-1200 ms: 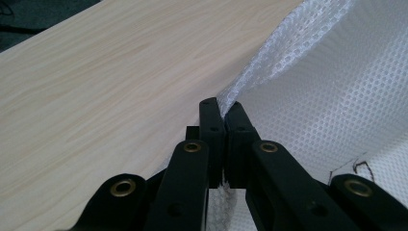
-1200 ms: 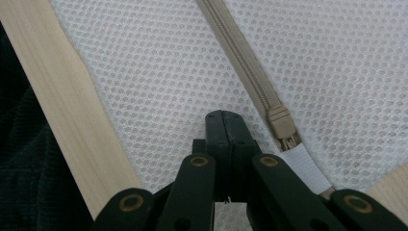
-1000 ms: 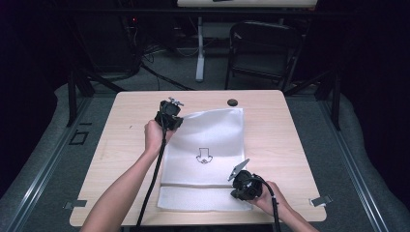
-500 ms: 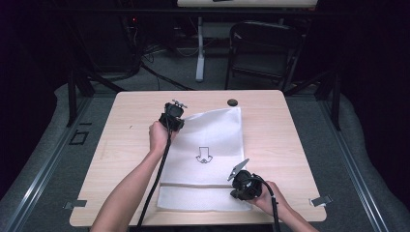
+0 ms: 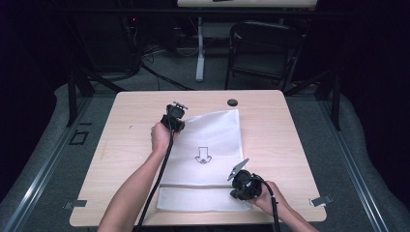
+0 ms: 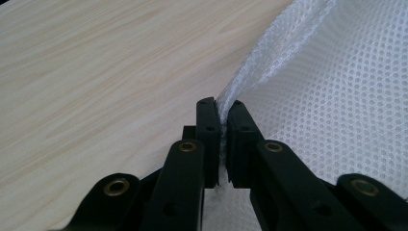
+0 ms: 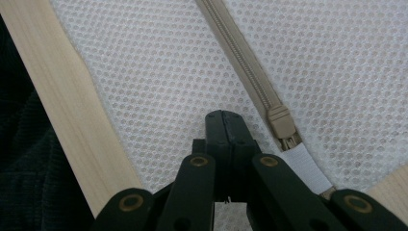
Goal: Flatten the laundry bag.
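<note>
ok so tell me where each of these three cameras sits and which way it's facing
High view: above the person's side, looking forward and down at the table; both forearms, left hand-held gripper, right hand-held gripper.
Left gripper view: on that gripper, along jaws pinching the mesh bag edge.
Right gripper view: on that gripper, facing the zipper.
All share the bag.

The right gripper (image 7: 225, 118) covers the mesh bag (image 7: 159, 72) beneath its closed tips, so whether they pinch fabric can't be told; the zipper (image 7: 250, 79) runs off the top edge.
</note>
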The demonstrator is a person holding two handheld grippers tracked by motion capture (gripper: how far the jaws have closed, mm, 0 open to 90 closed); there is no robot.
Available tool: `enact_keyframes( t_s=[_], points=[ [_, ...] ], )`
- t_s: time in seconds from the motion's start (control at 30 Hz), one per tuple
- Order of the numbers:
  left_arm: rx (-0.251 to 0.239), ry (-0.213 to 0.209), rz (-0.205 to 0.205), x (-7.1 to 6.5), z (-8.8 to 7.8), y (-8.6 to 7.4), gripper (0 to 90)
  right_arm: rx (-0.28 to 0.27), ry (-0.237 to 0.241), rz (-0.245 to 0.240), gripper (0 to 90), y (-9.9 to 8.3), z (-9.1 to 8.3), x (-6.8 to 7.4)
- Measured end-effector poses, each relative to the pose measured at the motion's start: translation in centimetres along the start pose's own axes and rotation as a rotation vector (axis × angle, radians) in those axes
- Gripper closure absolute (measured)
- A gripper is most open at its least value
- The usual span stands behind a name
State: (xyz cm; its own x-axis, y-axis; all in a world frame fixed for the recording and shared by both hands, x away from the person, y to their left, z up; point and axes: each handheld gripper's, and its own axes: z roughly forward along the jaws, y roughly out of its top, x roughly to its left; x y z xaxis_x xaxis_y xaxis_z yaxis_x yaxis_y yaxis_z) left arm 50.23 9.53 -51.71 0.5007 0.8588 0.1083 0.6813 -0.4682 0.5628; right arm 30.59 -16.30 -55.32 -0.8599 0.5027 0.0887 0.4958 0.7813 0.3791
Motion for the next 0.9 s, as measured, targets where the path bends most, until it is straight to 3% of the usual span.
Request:
enact_keyframes(
  t_s=[0.23,0.33,0.5,0.67,0.9],
  points=[
    [-0.034,-0.019,-0.022,0.5,0.3,-0.1,74.2,0.002,0.001,0.001,90.0,0.0,0.0,-0.1],
    [-0.047,-0.022,-0.045,0.9,0.2,0.0,62.2,-0.010,0.010,0.014,90.0,-0.1,0.1,-0.1],
    [-0.052,-0.008,-0.073,1.4,-0.1,0.3,34.7,-0.004,0.011,0.014,90.0,-0.1,0.0,-0.2],
    [-0.055,-0.026,-0.098,2.0,-0.7,0.1,18.9,-0.004,0.012,0.014,90.0,0.0,0.0,-0.2],
    [-0.080,-0.066,-0.100,2.5,-2.2,-0.3,13.1,-0.012,0.012,0.011,86.4,0.0,-0.1,-0.2]
  ],
)
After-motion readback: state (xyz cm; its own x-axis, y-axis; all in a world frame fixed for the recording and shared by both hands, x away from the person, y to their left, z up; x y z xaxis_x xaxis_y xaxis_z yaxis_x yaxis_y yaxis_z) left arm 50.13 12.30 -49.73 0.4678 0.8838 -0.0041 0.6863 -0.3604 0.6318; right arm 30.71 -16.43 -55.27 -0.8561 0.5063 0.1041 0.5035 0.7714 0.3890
